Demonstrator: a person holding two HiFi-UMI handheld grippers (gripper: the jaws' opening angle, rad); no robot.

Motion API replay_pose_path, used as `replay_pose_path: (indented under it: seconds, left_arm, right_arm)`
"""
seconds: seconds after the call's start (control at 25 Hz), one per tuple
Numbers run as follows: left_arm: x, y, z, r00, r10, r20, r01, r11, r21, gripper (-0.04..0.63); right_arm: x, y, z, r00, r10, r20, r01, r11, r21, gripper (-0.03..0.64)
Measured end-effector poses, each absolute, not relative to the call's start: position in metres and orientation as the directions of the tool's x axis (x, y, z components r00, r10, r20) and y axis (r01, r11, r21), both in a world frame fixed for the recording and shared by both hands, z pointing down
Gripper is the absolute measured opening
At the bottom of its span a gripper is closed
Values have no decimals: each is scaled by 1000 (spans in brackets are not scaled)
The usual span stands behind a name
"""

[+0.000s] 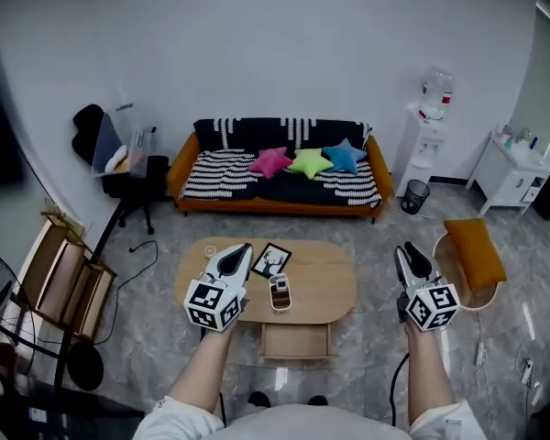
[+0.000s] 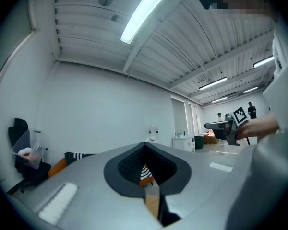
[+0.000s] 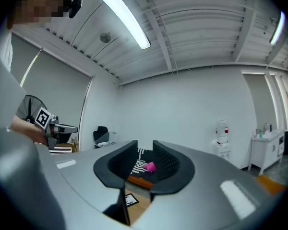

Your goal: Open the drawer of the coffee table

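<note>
The oval wooden coffee table (image 1: 325,273) stands on the floor below me, and its drawer (image 1: 296,340) sticks out from the near side. My left gripper (image 1: 231,262) hangs over the table's left part. In the left gripper view its jaws (image 2: 145,146) meet at the tips with nothing in them. To the right of the table, over the floor, my right gripper (image 1: 409,257) is raised and apart from the table. The right gripper view shows its jaws (image 3: 145,145) a narrow gap apart, holding nothing, with the sofa and a strip of table (image 3: 139,207) behind.
A framed picture (image 1: 271,260) and a small device (image 1: 280,293) lie on the tabletop. An orange sofa (image 1: 280,186) with cushions lines the back wall. A water dispenser (image 1: 431,126), bin (image 1: 414,196) and orange-cushioned stool (image 1: 472,250) stand at right; a black chair (image 1: 128,168) and wooden rack (image 1: 64,278) at left.
</note>
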State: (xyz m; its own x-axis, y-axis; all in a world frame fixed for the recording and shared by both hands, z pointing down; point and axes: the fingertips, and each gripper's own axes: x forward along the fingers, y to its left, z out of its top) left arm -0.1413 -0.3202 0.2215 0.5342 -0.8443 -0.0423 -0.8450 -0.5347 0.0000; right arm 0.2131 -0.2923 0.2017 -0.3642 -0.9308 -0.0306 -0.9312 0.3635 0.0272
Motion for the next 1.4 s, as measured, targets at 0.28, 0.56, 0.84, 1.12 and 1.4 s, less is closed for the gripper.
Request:
replay_pose_path:
  seconds: [0.28, 0.56, 0.84, 1.12, 1.4]
  left_arm:
    - [-144, -325, 226, 510, -860, -16, -859, -511, 38, -2]
    - [-143, -323, 230, 496, -868, -4, -868, -496, 17, -2]
    - [-140, -315, 239, 494, -870, 5, -869, -494, 15, -2]
    - [-142, -311, 242, 488, -873, 0, -873, -488, 23, -2]
    - [-142, -308, 244, 489, -872, 3, -872, -489, 16, -2]
  right_arm:
    - [225, -296, 209, -337, -942, 0, -940, 336, 54, 5]
    - [223, -299, 213, -333, -943, -4, -941, 332, 65, 3]
    - [219, -294, 221, -345, -938, 7, -936, 345, 70, 3]
    - [211, -292, 223, -363, -932, 6, -929, 362, 76, 3]
    - [205, -293, 223, -374, -927, 9, -924, 374, 77, 3]
